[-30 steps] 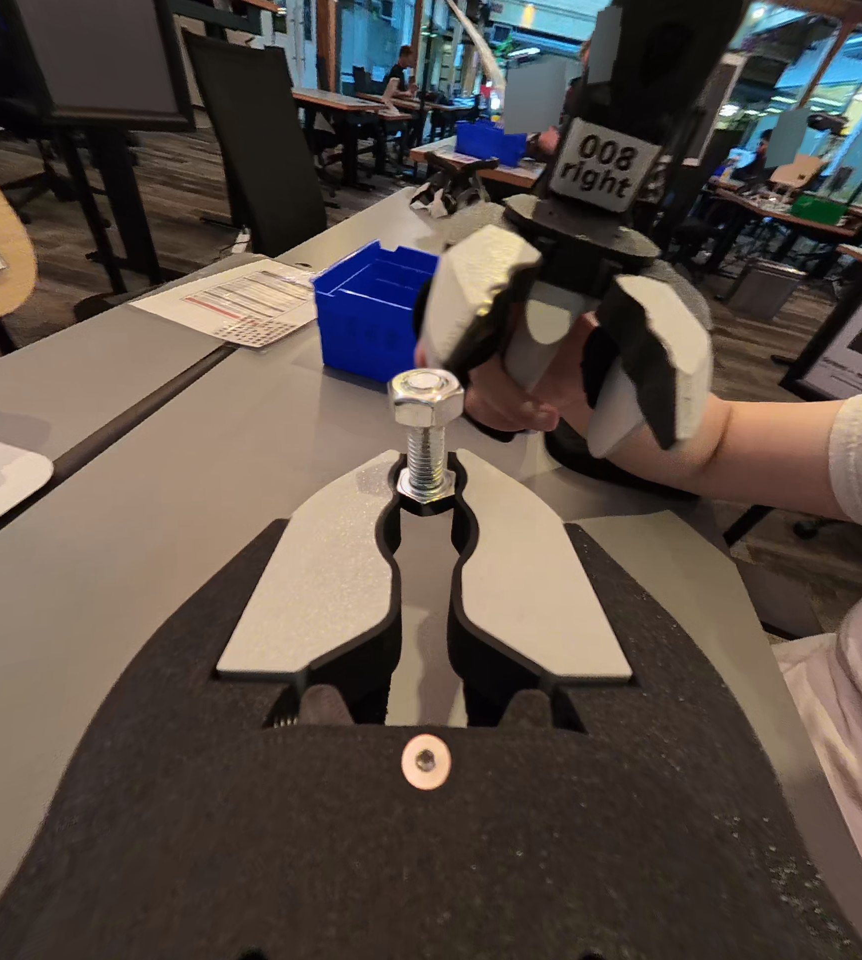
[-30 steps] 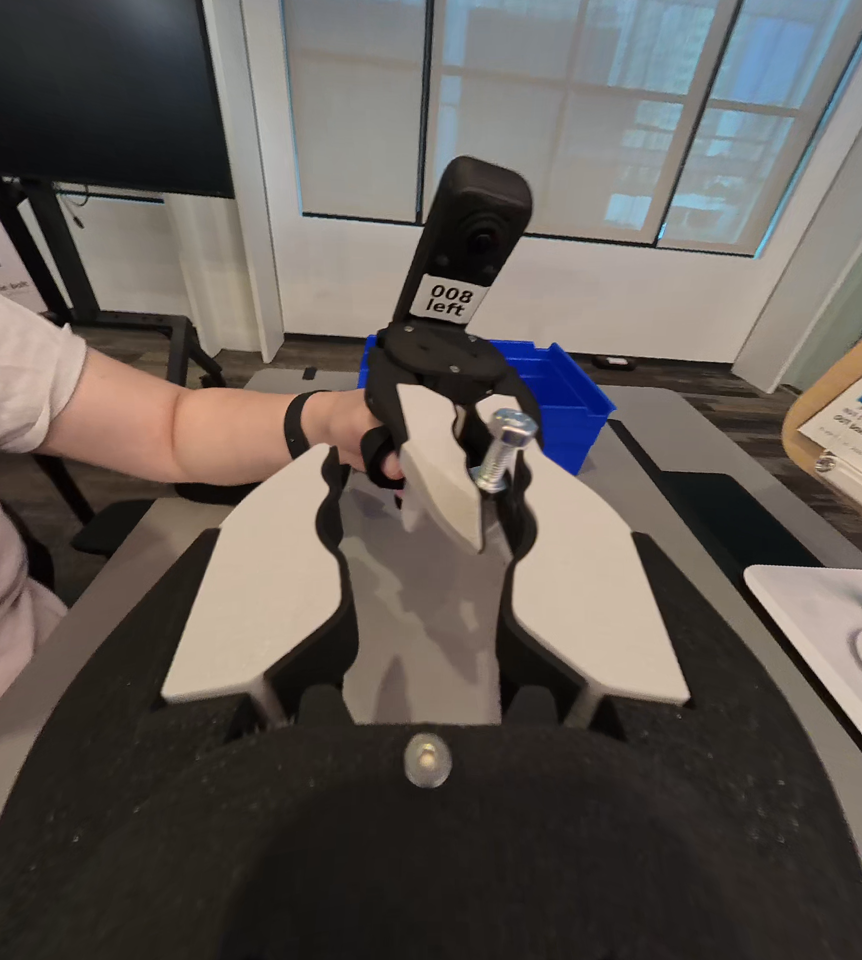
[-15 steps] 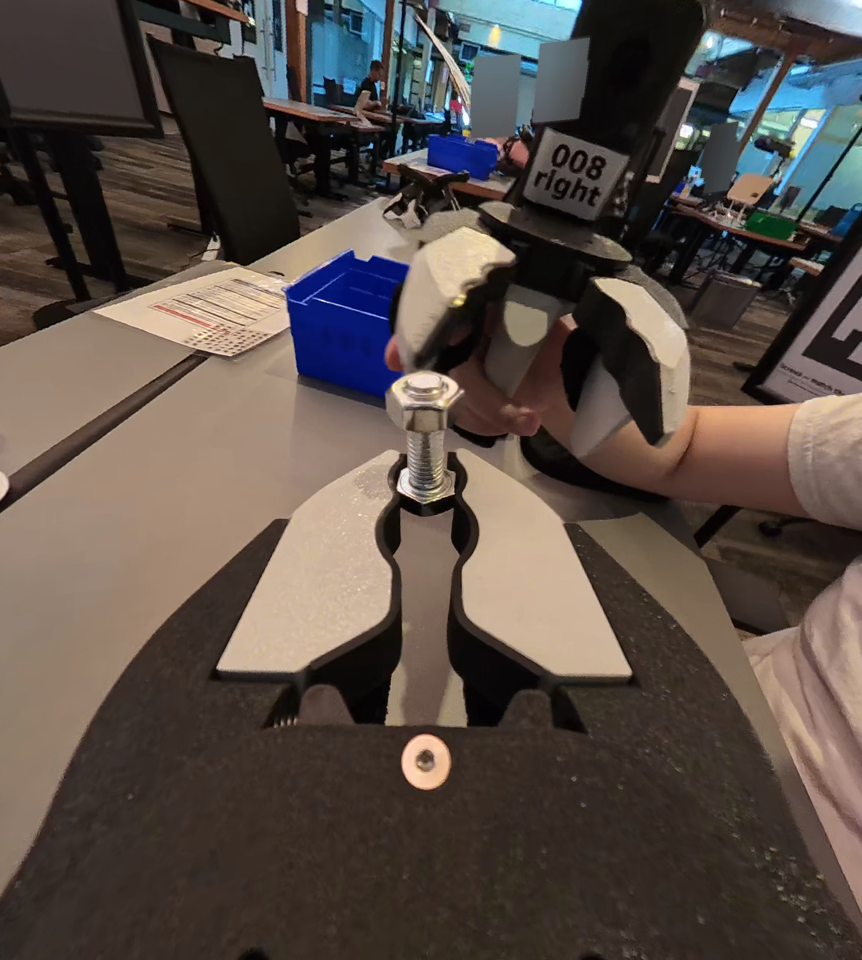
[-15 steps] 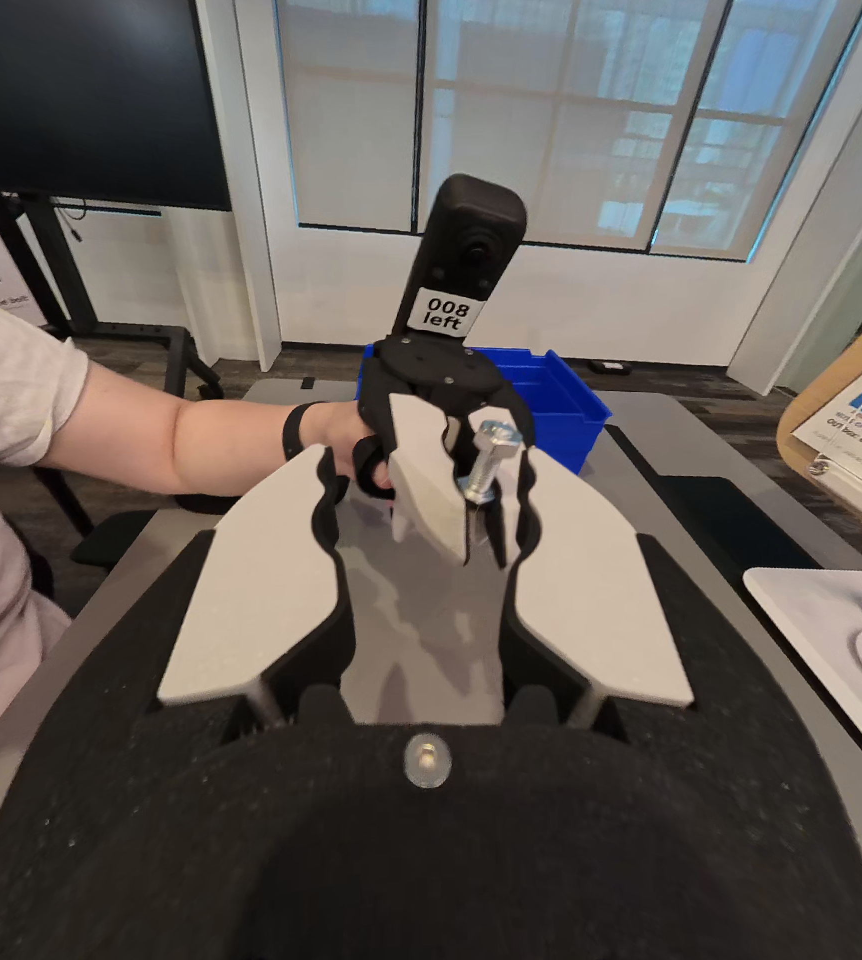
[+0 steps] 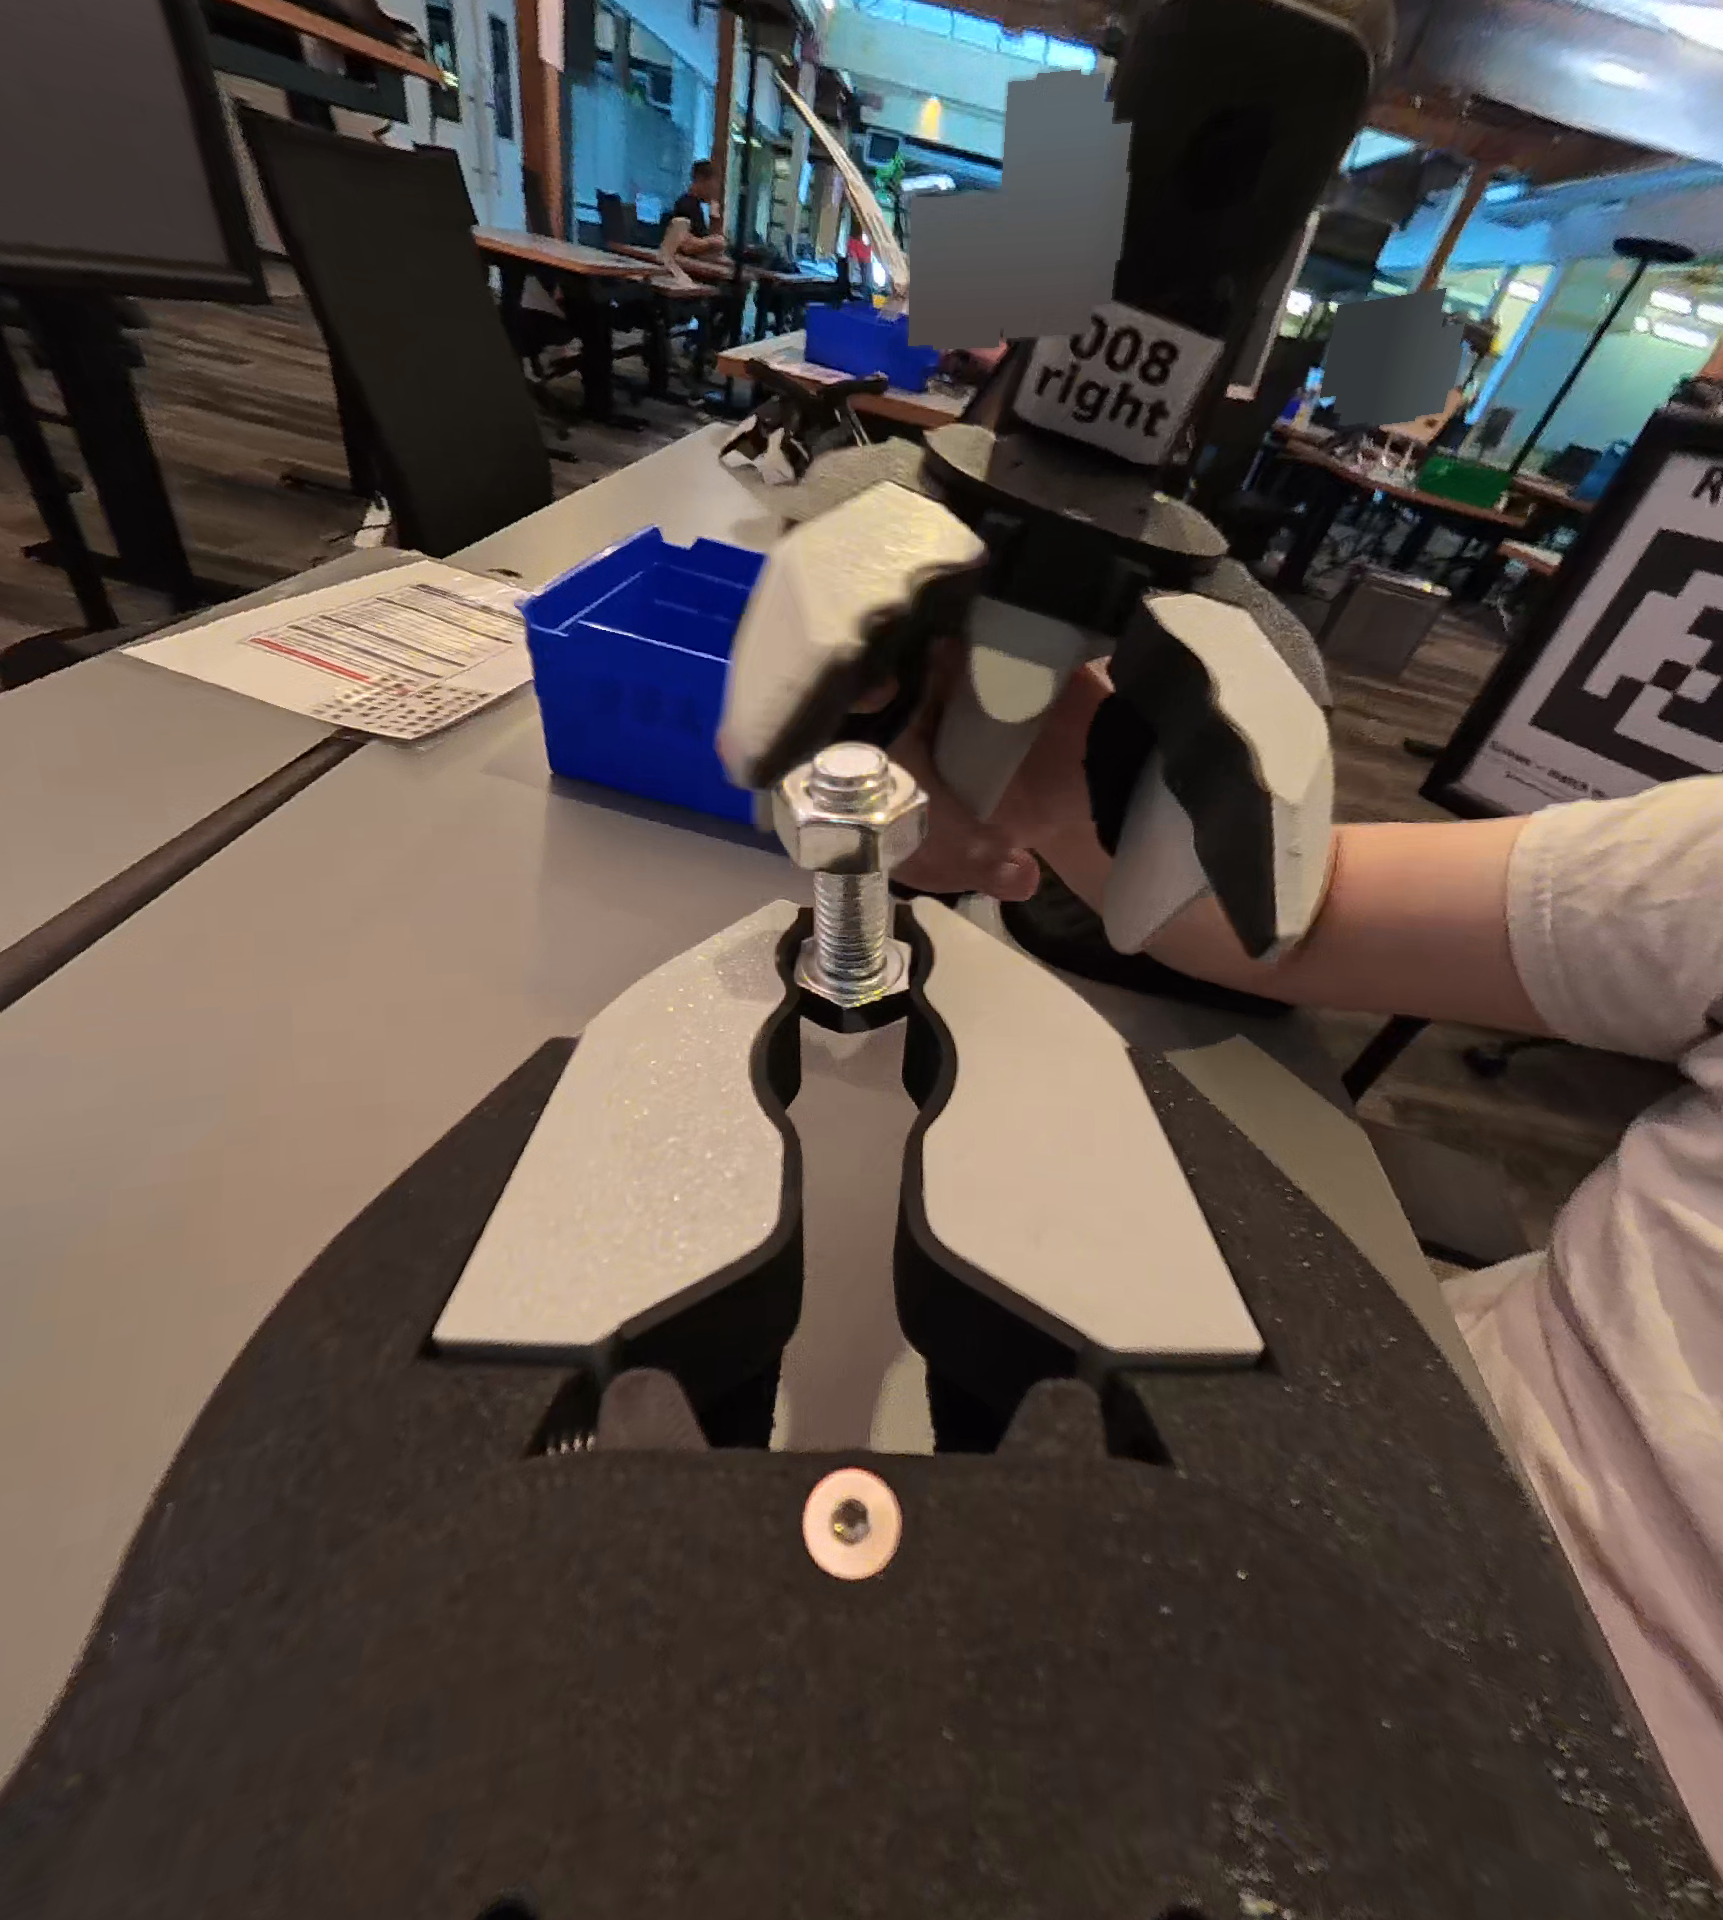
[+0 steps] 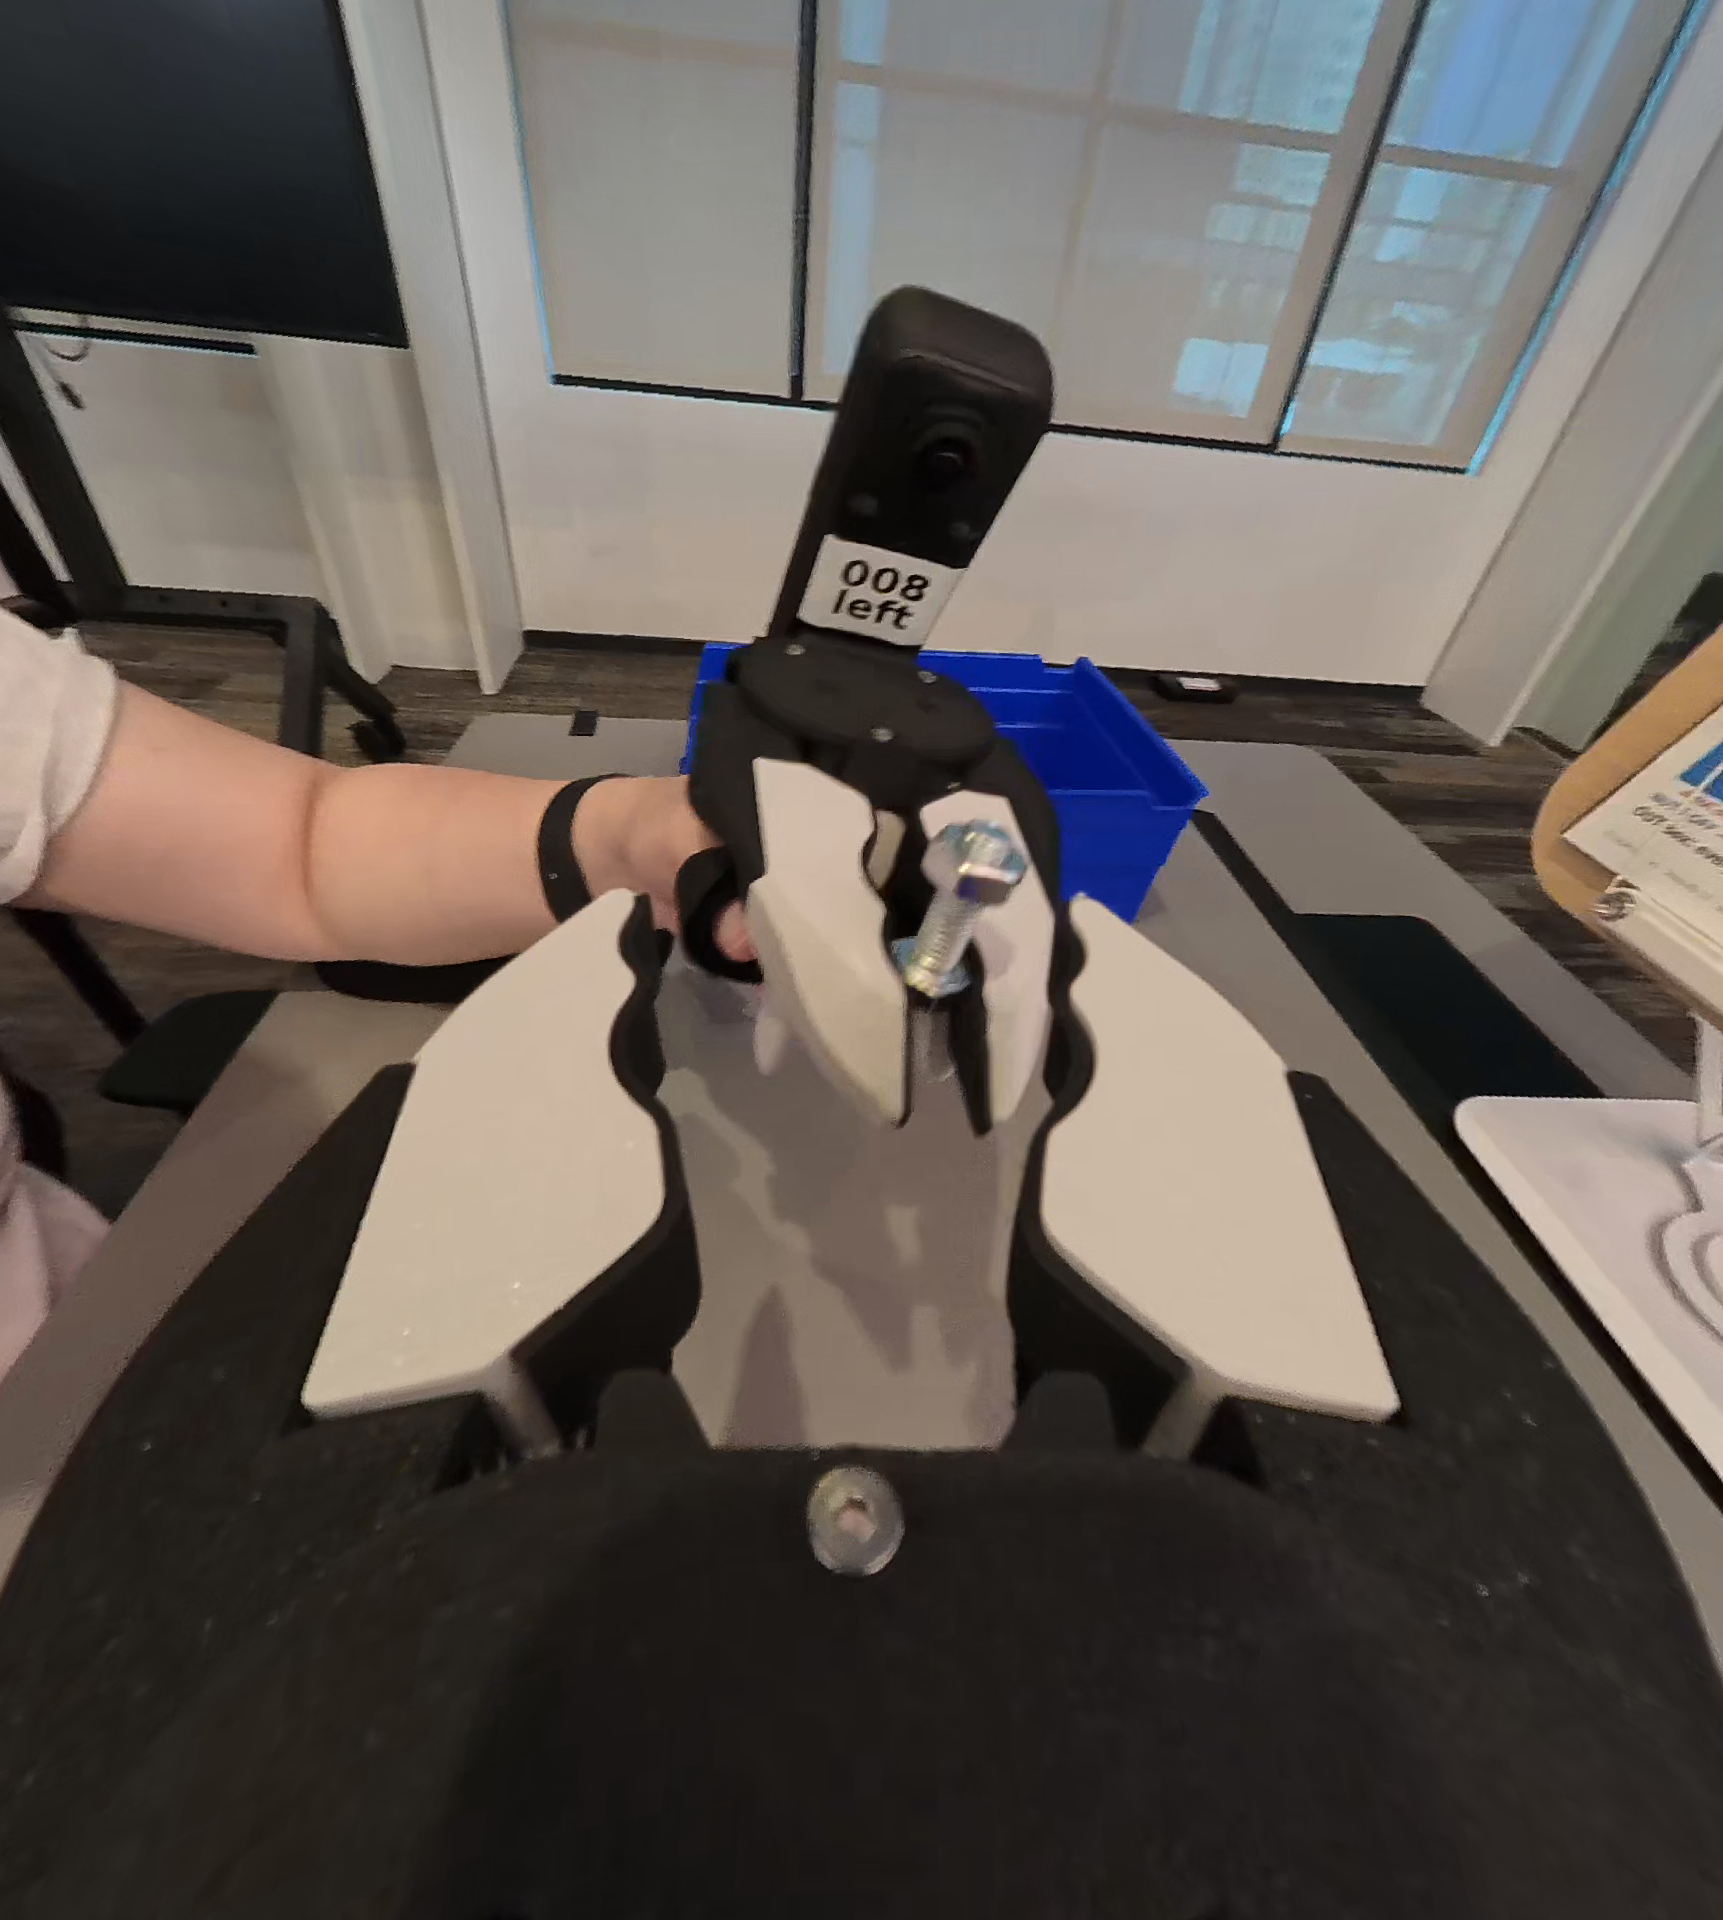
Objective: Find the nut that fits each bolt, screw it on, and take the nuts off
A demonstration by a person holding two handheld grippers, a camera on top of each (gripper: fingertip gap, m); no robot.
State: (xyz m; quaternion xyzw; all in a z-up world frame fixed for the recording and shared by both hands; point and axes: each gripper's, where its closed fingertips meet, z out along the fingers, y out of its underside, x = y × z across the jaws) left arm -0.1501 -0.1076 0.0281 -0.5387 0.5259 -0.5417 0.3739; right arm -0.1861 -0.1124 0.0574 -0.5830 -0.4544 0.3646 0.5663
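Above gray table (image 5: 213, 935), left claw (image 5: 849, 977) pinches bolt (image 5: 849, 914).

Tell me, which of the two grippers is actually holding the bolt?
The left gripper: it is shut on the bolt's lower end. The right gripper is open and empty, facing it.

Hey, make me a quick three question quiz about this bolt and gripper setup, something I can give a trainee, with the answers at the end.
1. True or false: the left gripper is shut on the bolt.
2. Multiple choice: where on the bolt does the nut sit? A. down against the left gripper's fingertips B. near the bolt's top end C. off the bolt, on the table
3. Fill in: the right gripper hovers near the nut with its jaws ____.

Key
1. True; it grips the bolt's lower end.
2. B
3. open, holding nothing
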